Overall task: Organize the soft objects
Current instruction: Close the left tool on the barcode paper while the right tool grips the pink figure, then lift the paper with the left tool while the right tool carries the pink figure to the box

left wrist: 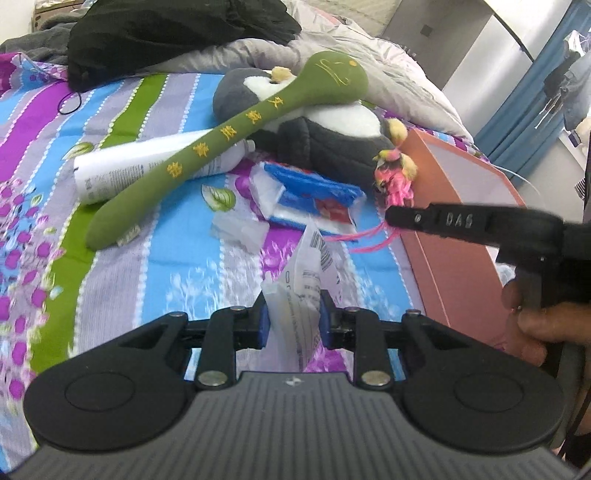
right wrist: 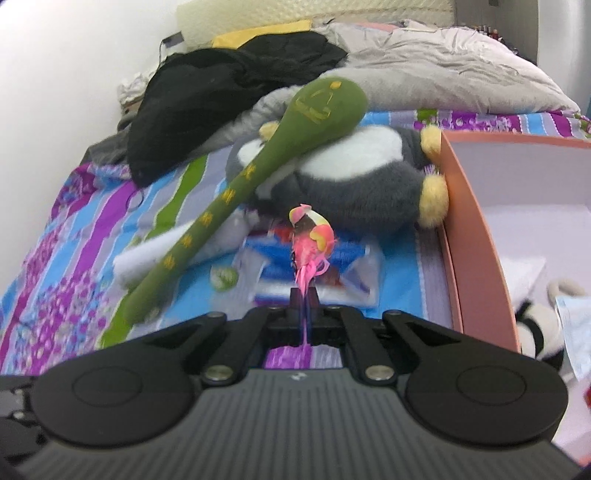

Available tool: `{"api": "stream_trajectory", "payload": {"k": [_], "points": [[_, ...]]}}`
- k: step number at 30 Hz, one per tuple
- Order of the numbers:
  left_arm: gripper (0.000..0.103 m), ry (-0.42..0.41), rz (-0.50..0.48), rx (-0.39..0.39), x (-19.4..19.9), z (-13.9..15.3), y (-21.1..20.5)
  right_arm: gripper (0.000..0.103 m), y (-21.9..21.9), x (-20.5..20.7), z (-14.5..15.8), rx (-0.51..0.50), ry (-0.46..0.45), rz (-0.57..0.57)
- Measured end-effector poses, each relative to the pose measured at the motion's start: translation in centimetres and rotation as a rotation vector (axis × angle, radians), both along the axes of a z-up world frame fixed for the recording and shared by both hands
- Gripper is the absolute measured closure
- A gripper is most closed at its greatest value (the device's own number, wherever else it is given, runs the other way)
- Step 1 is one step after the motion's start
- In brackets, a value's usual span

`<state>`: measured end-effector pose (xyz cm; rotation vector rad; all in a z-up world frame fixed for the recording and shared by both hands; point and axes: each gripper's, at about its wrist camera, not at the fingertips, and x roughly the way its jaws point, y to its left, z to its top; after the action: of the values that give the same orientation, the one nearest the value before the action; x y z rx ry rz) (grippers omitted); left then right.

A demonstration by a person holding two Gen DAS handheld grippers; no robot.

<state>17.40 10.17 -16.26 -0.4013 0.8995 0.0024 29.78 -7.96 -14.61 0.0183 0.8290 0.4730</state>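
My left gripper (left wrist: 293, 314) is shut on a white printed packet (left wrist: 314, 273), which stands up between its blue pads above the bedspread. My right gripper (right wrist: 303, 295) is shut on the pink strings of a small pink-and-yellow toy (right wrist: 312, 236), which hangs lifted in front of it. In the left wrist view the right gripper (left wrist: 391, 218) reaches in from the right, with the toy (left wrist: 395, 173) near its tip. A long green plush (left wrist: 229, 136) leans across a grey-and-white penguin plush (left wrist: 332, 140). A pink box (right wrist: 476, 240) stands open at the right.
A white tube (left wrist: 147, 162) and a blue-and-white packet (left wrist: 314, 195) lie on the striped bedspread (left wrist: 184, 266). Black clothing (left wrist: 177, 33) and a grey quilt (left wrist: 388, 62) are piled at the back. A black-and-white plush (right wrist: 539, 325) lies inside the box.
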Motion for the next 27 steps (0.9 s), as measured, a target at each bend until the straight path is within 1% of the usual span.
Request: {"api": "stream_trajectory", "payload": {"k": [4, 7, 13, 18, 23, 25, 26, 27], "points": [[0.073, 0.006, 0.019, -0.013, -2.1, -0.1, -0.3, 0.098, -0.4, -2.8, -0.7, -0.033, 0.031, 0.026], [0.073, 0.006, 0.027, -0.006, -3.4, -0.4, -0.2, 0.098, -0.5, -5.0, -1.5, -0.06, 0.053, 0.051], [0.073, 0.028, 0.04, -0.003, -4.1, -2.5, 0.9, 0.098, -0.8, -8.1, -3.6, -0.093, 0.11, 0.077], [0.073, 0.061, 0.056, 0.015, -4.5, -4.3, 1.5, 0.096, -0.9, -9.4, -5.1, -0.108, 0.147, 0.102], [0.073, 0.074, 0.055, 0.014, -5.1, -4.9, 1.3, 0.095, -1.0, -10.0, -6.5, -0.126, 0.187, 0.123], [0.073, 0.079, 0.061, 0.005, -5.3, -5.0, 1.3, 0.091, -0.9, -9.9, -6.8, -0.148, 0.2, 0.116], [0.073, 0.08, 0.062, 0.004, -5.3, -5.0, 1.2, 0.083, -1.0, -9.8, -6.8, -0.155, 0.209, 0.11], [0.073, 0.08, 0.064, 0.005, -5.3, -5.0, 1.2, 0.07, -1.1, -9.7, -6.9, -0.155, 0.214, 0.104]]}}
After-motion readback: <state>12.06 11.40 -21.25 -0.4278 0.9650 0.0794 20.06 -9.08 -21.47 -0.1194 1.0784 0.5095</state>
